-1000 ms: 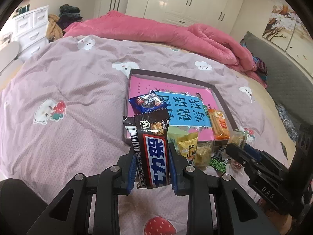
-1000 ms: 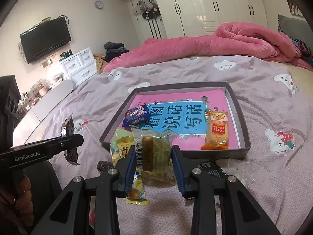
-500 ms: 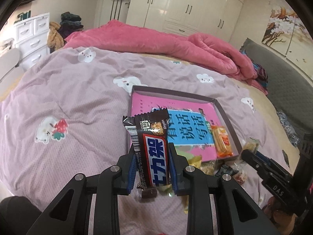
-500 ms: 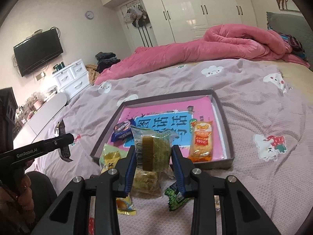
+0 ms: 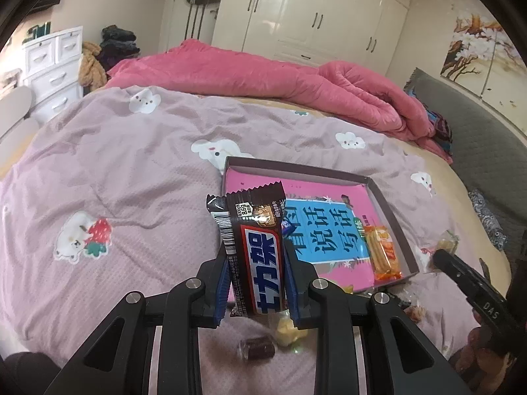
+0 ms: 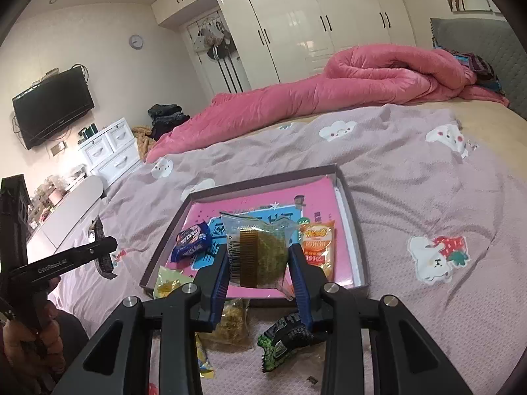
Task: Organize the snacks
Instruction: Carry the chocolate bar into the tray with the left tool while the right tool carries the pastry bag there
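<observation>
Lilac bedspread [image 5: 138, 171] w/ cartoon prints, lying on it shallow box [image 6: 359, 230], left gripper [image 5: 257, 283] clamping upright choc bar [image 5: 260, 256] above bed, right gripper [image 6: 260, 270] pinching clear-wrapped green snack [image 6: 263, 250] over box's near edge, loose snacks [image 6: 283, 339] lying beneath.

1. Bedroom with cream walls [image 6: 108, 75] and glossy white wardrobe doors [image 6: 313, 26] along the far side.
2. Bed [image 5: 131, 151] covered in a mauve sheet printed with clouds; pink duvet [image 5: 263, 79] bunched at its far edge.
3. Black television [image 6: 52, 107] mounted on the wall, round clock [image 6: 136, 41] beside it.
4. White drawer unit [image 6: 110, 149] below, dark clothes [image 6: 166, 115] piled near.
5. Grey padded headboard [image 5: 477, 125], blossom painting [image 5: 477, 49] above.
</observation>
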Motion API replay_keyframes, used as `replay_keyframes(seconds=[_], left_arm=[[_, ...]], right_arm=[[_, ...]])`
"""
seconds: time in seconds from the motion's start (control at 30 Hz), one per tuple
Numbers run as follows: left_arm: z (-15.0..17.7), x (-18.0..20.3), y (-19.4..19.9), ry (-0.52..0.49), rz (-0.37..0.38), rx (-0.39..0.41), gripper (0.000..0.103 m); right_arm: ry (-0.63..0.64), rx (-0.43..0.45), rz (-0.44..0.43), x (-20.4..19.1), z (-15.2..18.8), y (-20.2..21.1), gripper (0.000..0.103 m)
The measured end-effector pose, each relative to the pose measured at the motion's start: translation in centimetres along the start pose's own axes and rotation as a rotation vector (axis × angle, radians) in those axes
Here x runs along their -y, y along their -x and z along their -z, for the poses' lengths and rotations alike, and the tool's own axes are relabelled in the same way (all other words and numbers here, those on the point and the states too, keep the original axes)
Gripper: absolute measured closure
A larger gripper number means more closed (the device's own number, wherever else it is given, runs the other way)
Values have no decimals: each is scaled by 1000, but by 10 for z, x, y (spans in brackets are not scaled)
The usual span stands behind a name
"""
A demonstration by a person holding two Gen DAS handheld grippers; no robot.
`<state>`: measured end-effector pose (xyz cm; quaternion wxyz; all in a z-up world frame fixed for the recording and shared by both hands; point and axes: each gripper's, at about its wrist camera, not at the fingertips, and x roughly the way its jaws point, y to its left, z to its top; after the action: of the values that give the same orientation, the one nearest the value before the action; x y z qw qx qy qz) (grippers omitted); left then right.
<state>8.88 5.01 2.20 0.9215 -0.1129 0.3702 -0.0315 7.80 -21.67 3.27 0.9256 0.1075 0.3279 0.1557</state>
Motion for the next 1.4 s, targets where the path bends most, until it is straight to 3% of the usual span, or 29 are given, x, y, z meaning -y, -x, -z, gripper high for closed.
replay_keyframes(seconds=[0.93,1.4], left_arm=[[-9,0,-80,-53,-64,-73,74],[4,8,-100,-55,-24,-146,74]], right_arm=[[-35,53,17,20,-24,-3,67],[-79,56,54,42,-33,-12,67]])
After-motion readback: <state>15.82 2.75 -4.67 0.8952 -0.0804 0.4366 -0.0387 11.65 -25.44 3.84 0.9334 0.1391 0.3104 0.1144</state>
